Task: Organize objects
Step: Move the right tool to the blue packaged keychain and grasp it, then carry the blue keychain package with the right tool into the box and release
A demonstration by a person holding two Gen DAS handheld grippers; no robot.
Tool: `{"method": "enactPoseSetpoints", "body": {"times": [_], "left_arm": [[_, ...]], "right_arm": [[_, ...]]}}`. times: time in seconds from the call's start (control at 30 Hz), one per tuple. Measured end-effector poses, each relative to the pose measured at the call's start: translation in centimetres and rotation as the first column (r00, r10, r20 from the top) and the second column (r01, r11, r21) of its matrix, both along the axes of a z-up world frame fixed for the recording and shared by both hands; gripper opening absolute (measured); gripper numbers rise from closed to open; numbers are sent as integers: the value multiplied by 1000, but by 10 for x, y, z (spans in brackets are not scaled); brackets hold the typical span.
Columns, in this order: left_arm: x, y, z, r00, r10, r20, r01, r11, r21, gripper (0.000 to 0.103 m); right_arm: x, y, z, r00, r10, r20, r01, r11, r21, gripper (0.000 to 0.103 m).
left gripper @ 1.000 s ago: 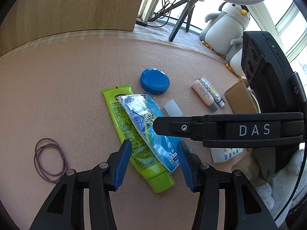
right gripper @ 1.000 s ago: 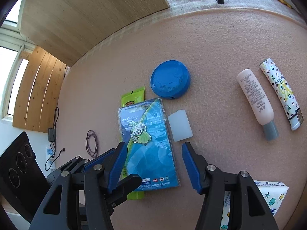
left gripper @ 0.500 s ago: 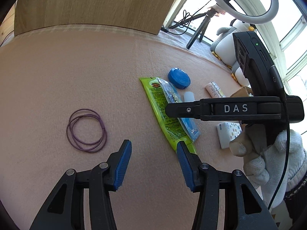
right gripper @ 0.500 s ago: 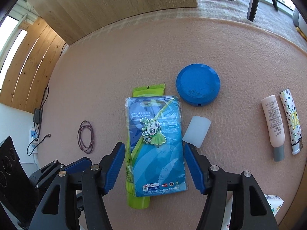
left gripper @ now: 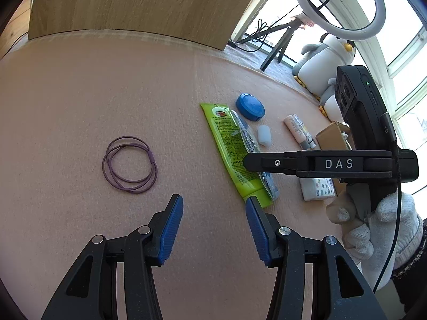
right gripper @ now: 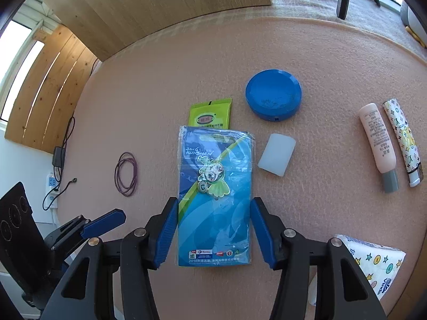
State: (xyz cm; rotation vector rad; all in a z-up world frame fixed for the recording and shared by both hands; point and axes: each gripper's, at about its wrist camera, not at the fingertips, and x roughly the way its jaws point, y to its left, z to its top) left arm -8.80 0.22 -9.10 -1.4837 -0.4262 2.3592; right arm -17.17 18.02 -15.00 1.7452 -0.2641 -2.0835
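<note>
My right gripper [right gripper: 213, 229] hangs wide open, jaws straddling the blue card packet [right gripper: 214, 194], which lies on the green tube [right gripper: 210, 114] — lined up, I'd say, for a pinch. My left gripper [left gripper: 214, 226], open and empty, waits above bare bench [left gripper: 80, 80], hair ties [left gripper: 129, 168] ahead-left.

Left tool [left gripper: 213, 213]: blue-padded jaws spread wide, nothing between them, black arms reaching in from the near edge of the surface [left gripper: 80, 93]. Also seen in the right wrist view [right gripper: 102, 221], at lower left, one blue pad showing. Right tool [right gripper: 213, 226]: jaws parted, pads level with each other, poised over the middle of the surface. Seen from the left wrist view [left gripper: 267, 162] as a black bar crossing in from the right edge, gripped from below by a white-gloved hand [left gripper: 373, 226], fingers curled round the handle, dark sleeve cuff at the wrist.
</note>
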Motion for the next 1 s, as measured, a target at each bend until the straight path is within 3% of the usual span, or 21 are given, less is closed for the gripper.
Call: {"method": "enactPoseSetpoints", "body": {"times": [0.27,0.53,0.77,1.0], "left_arm": [[7,5,5,1000,-7,-17,7,1000,-18,53],[14,30,12,998,-49,-37,48,998,-37,53],[22,51,12,996,-83,-32,82,996,-41,53],[22,72,11,994,-106,-28,105,994,-44,53]], "right_arm": [[29,15,35,995,-10,-103,12,1000,15,50],[67,87,75,969,-127,-213,142,988,58,50],[98,170,89,923,-263,-281,313,938,148,50],[115,237,82,876,-380,-297,447,870,207,50]]}}
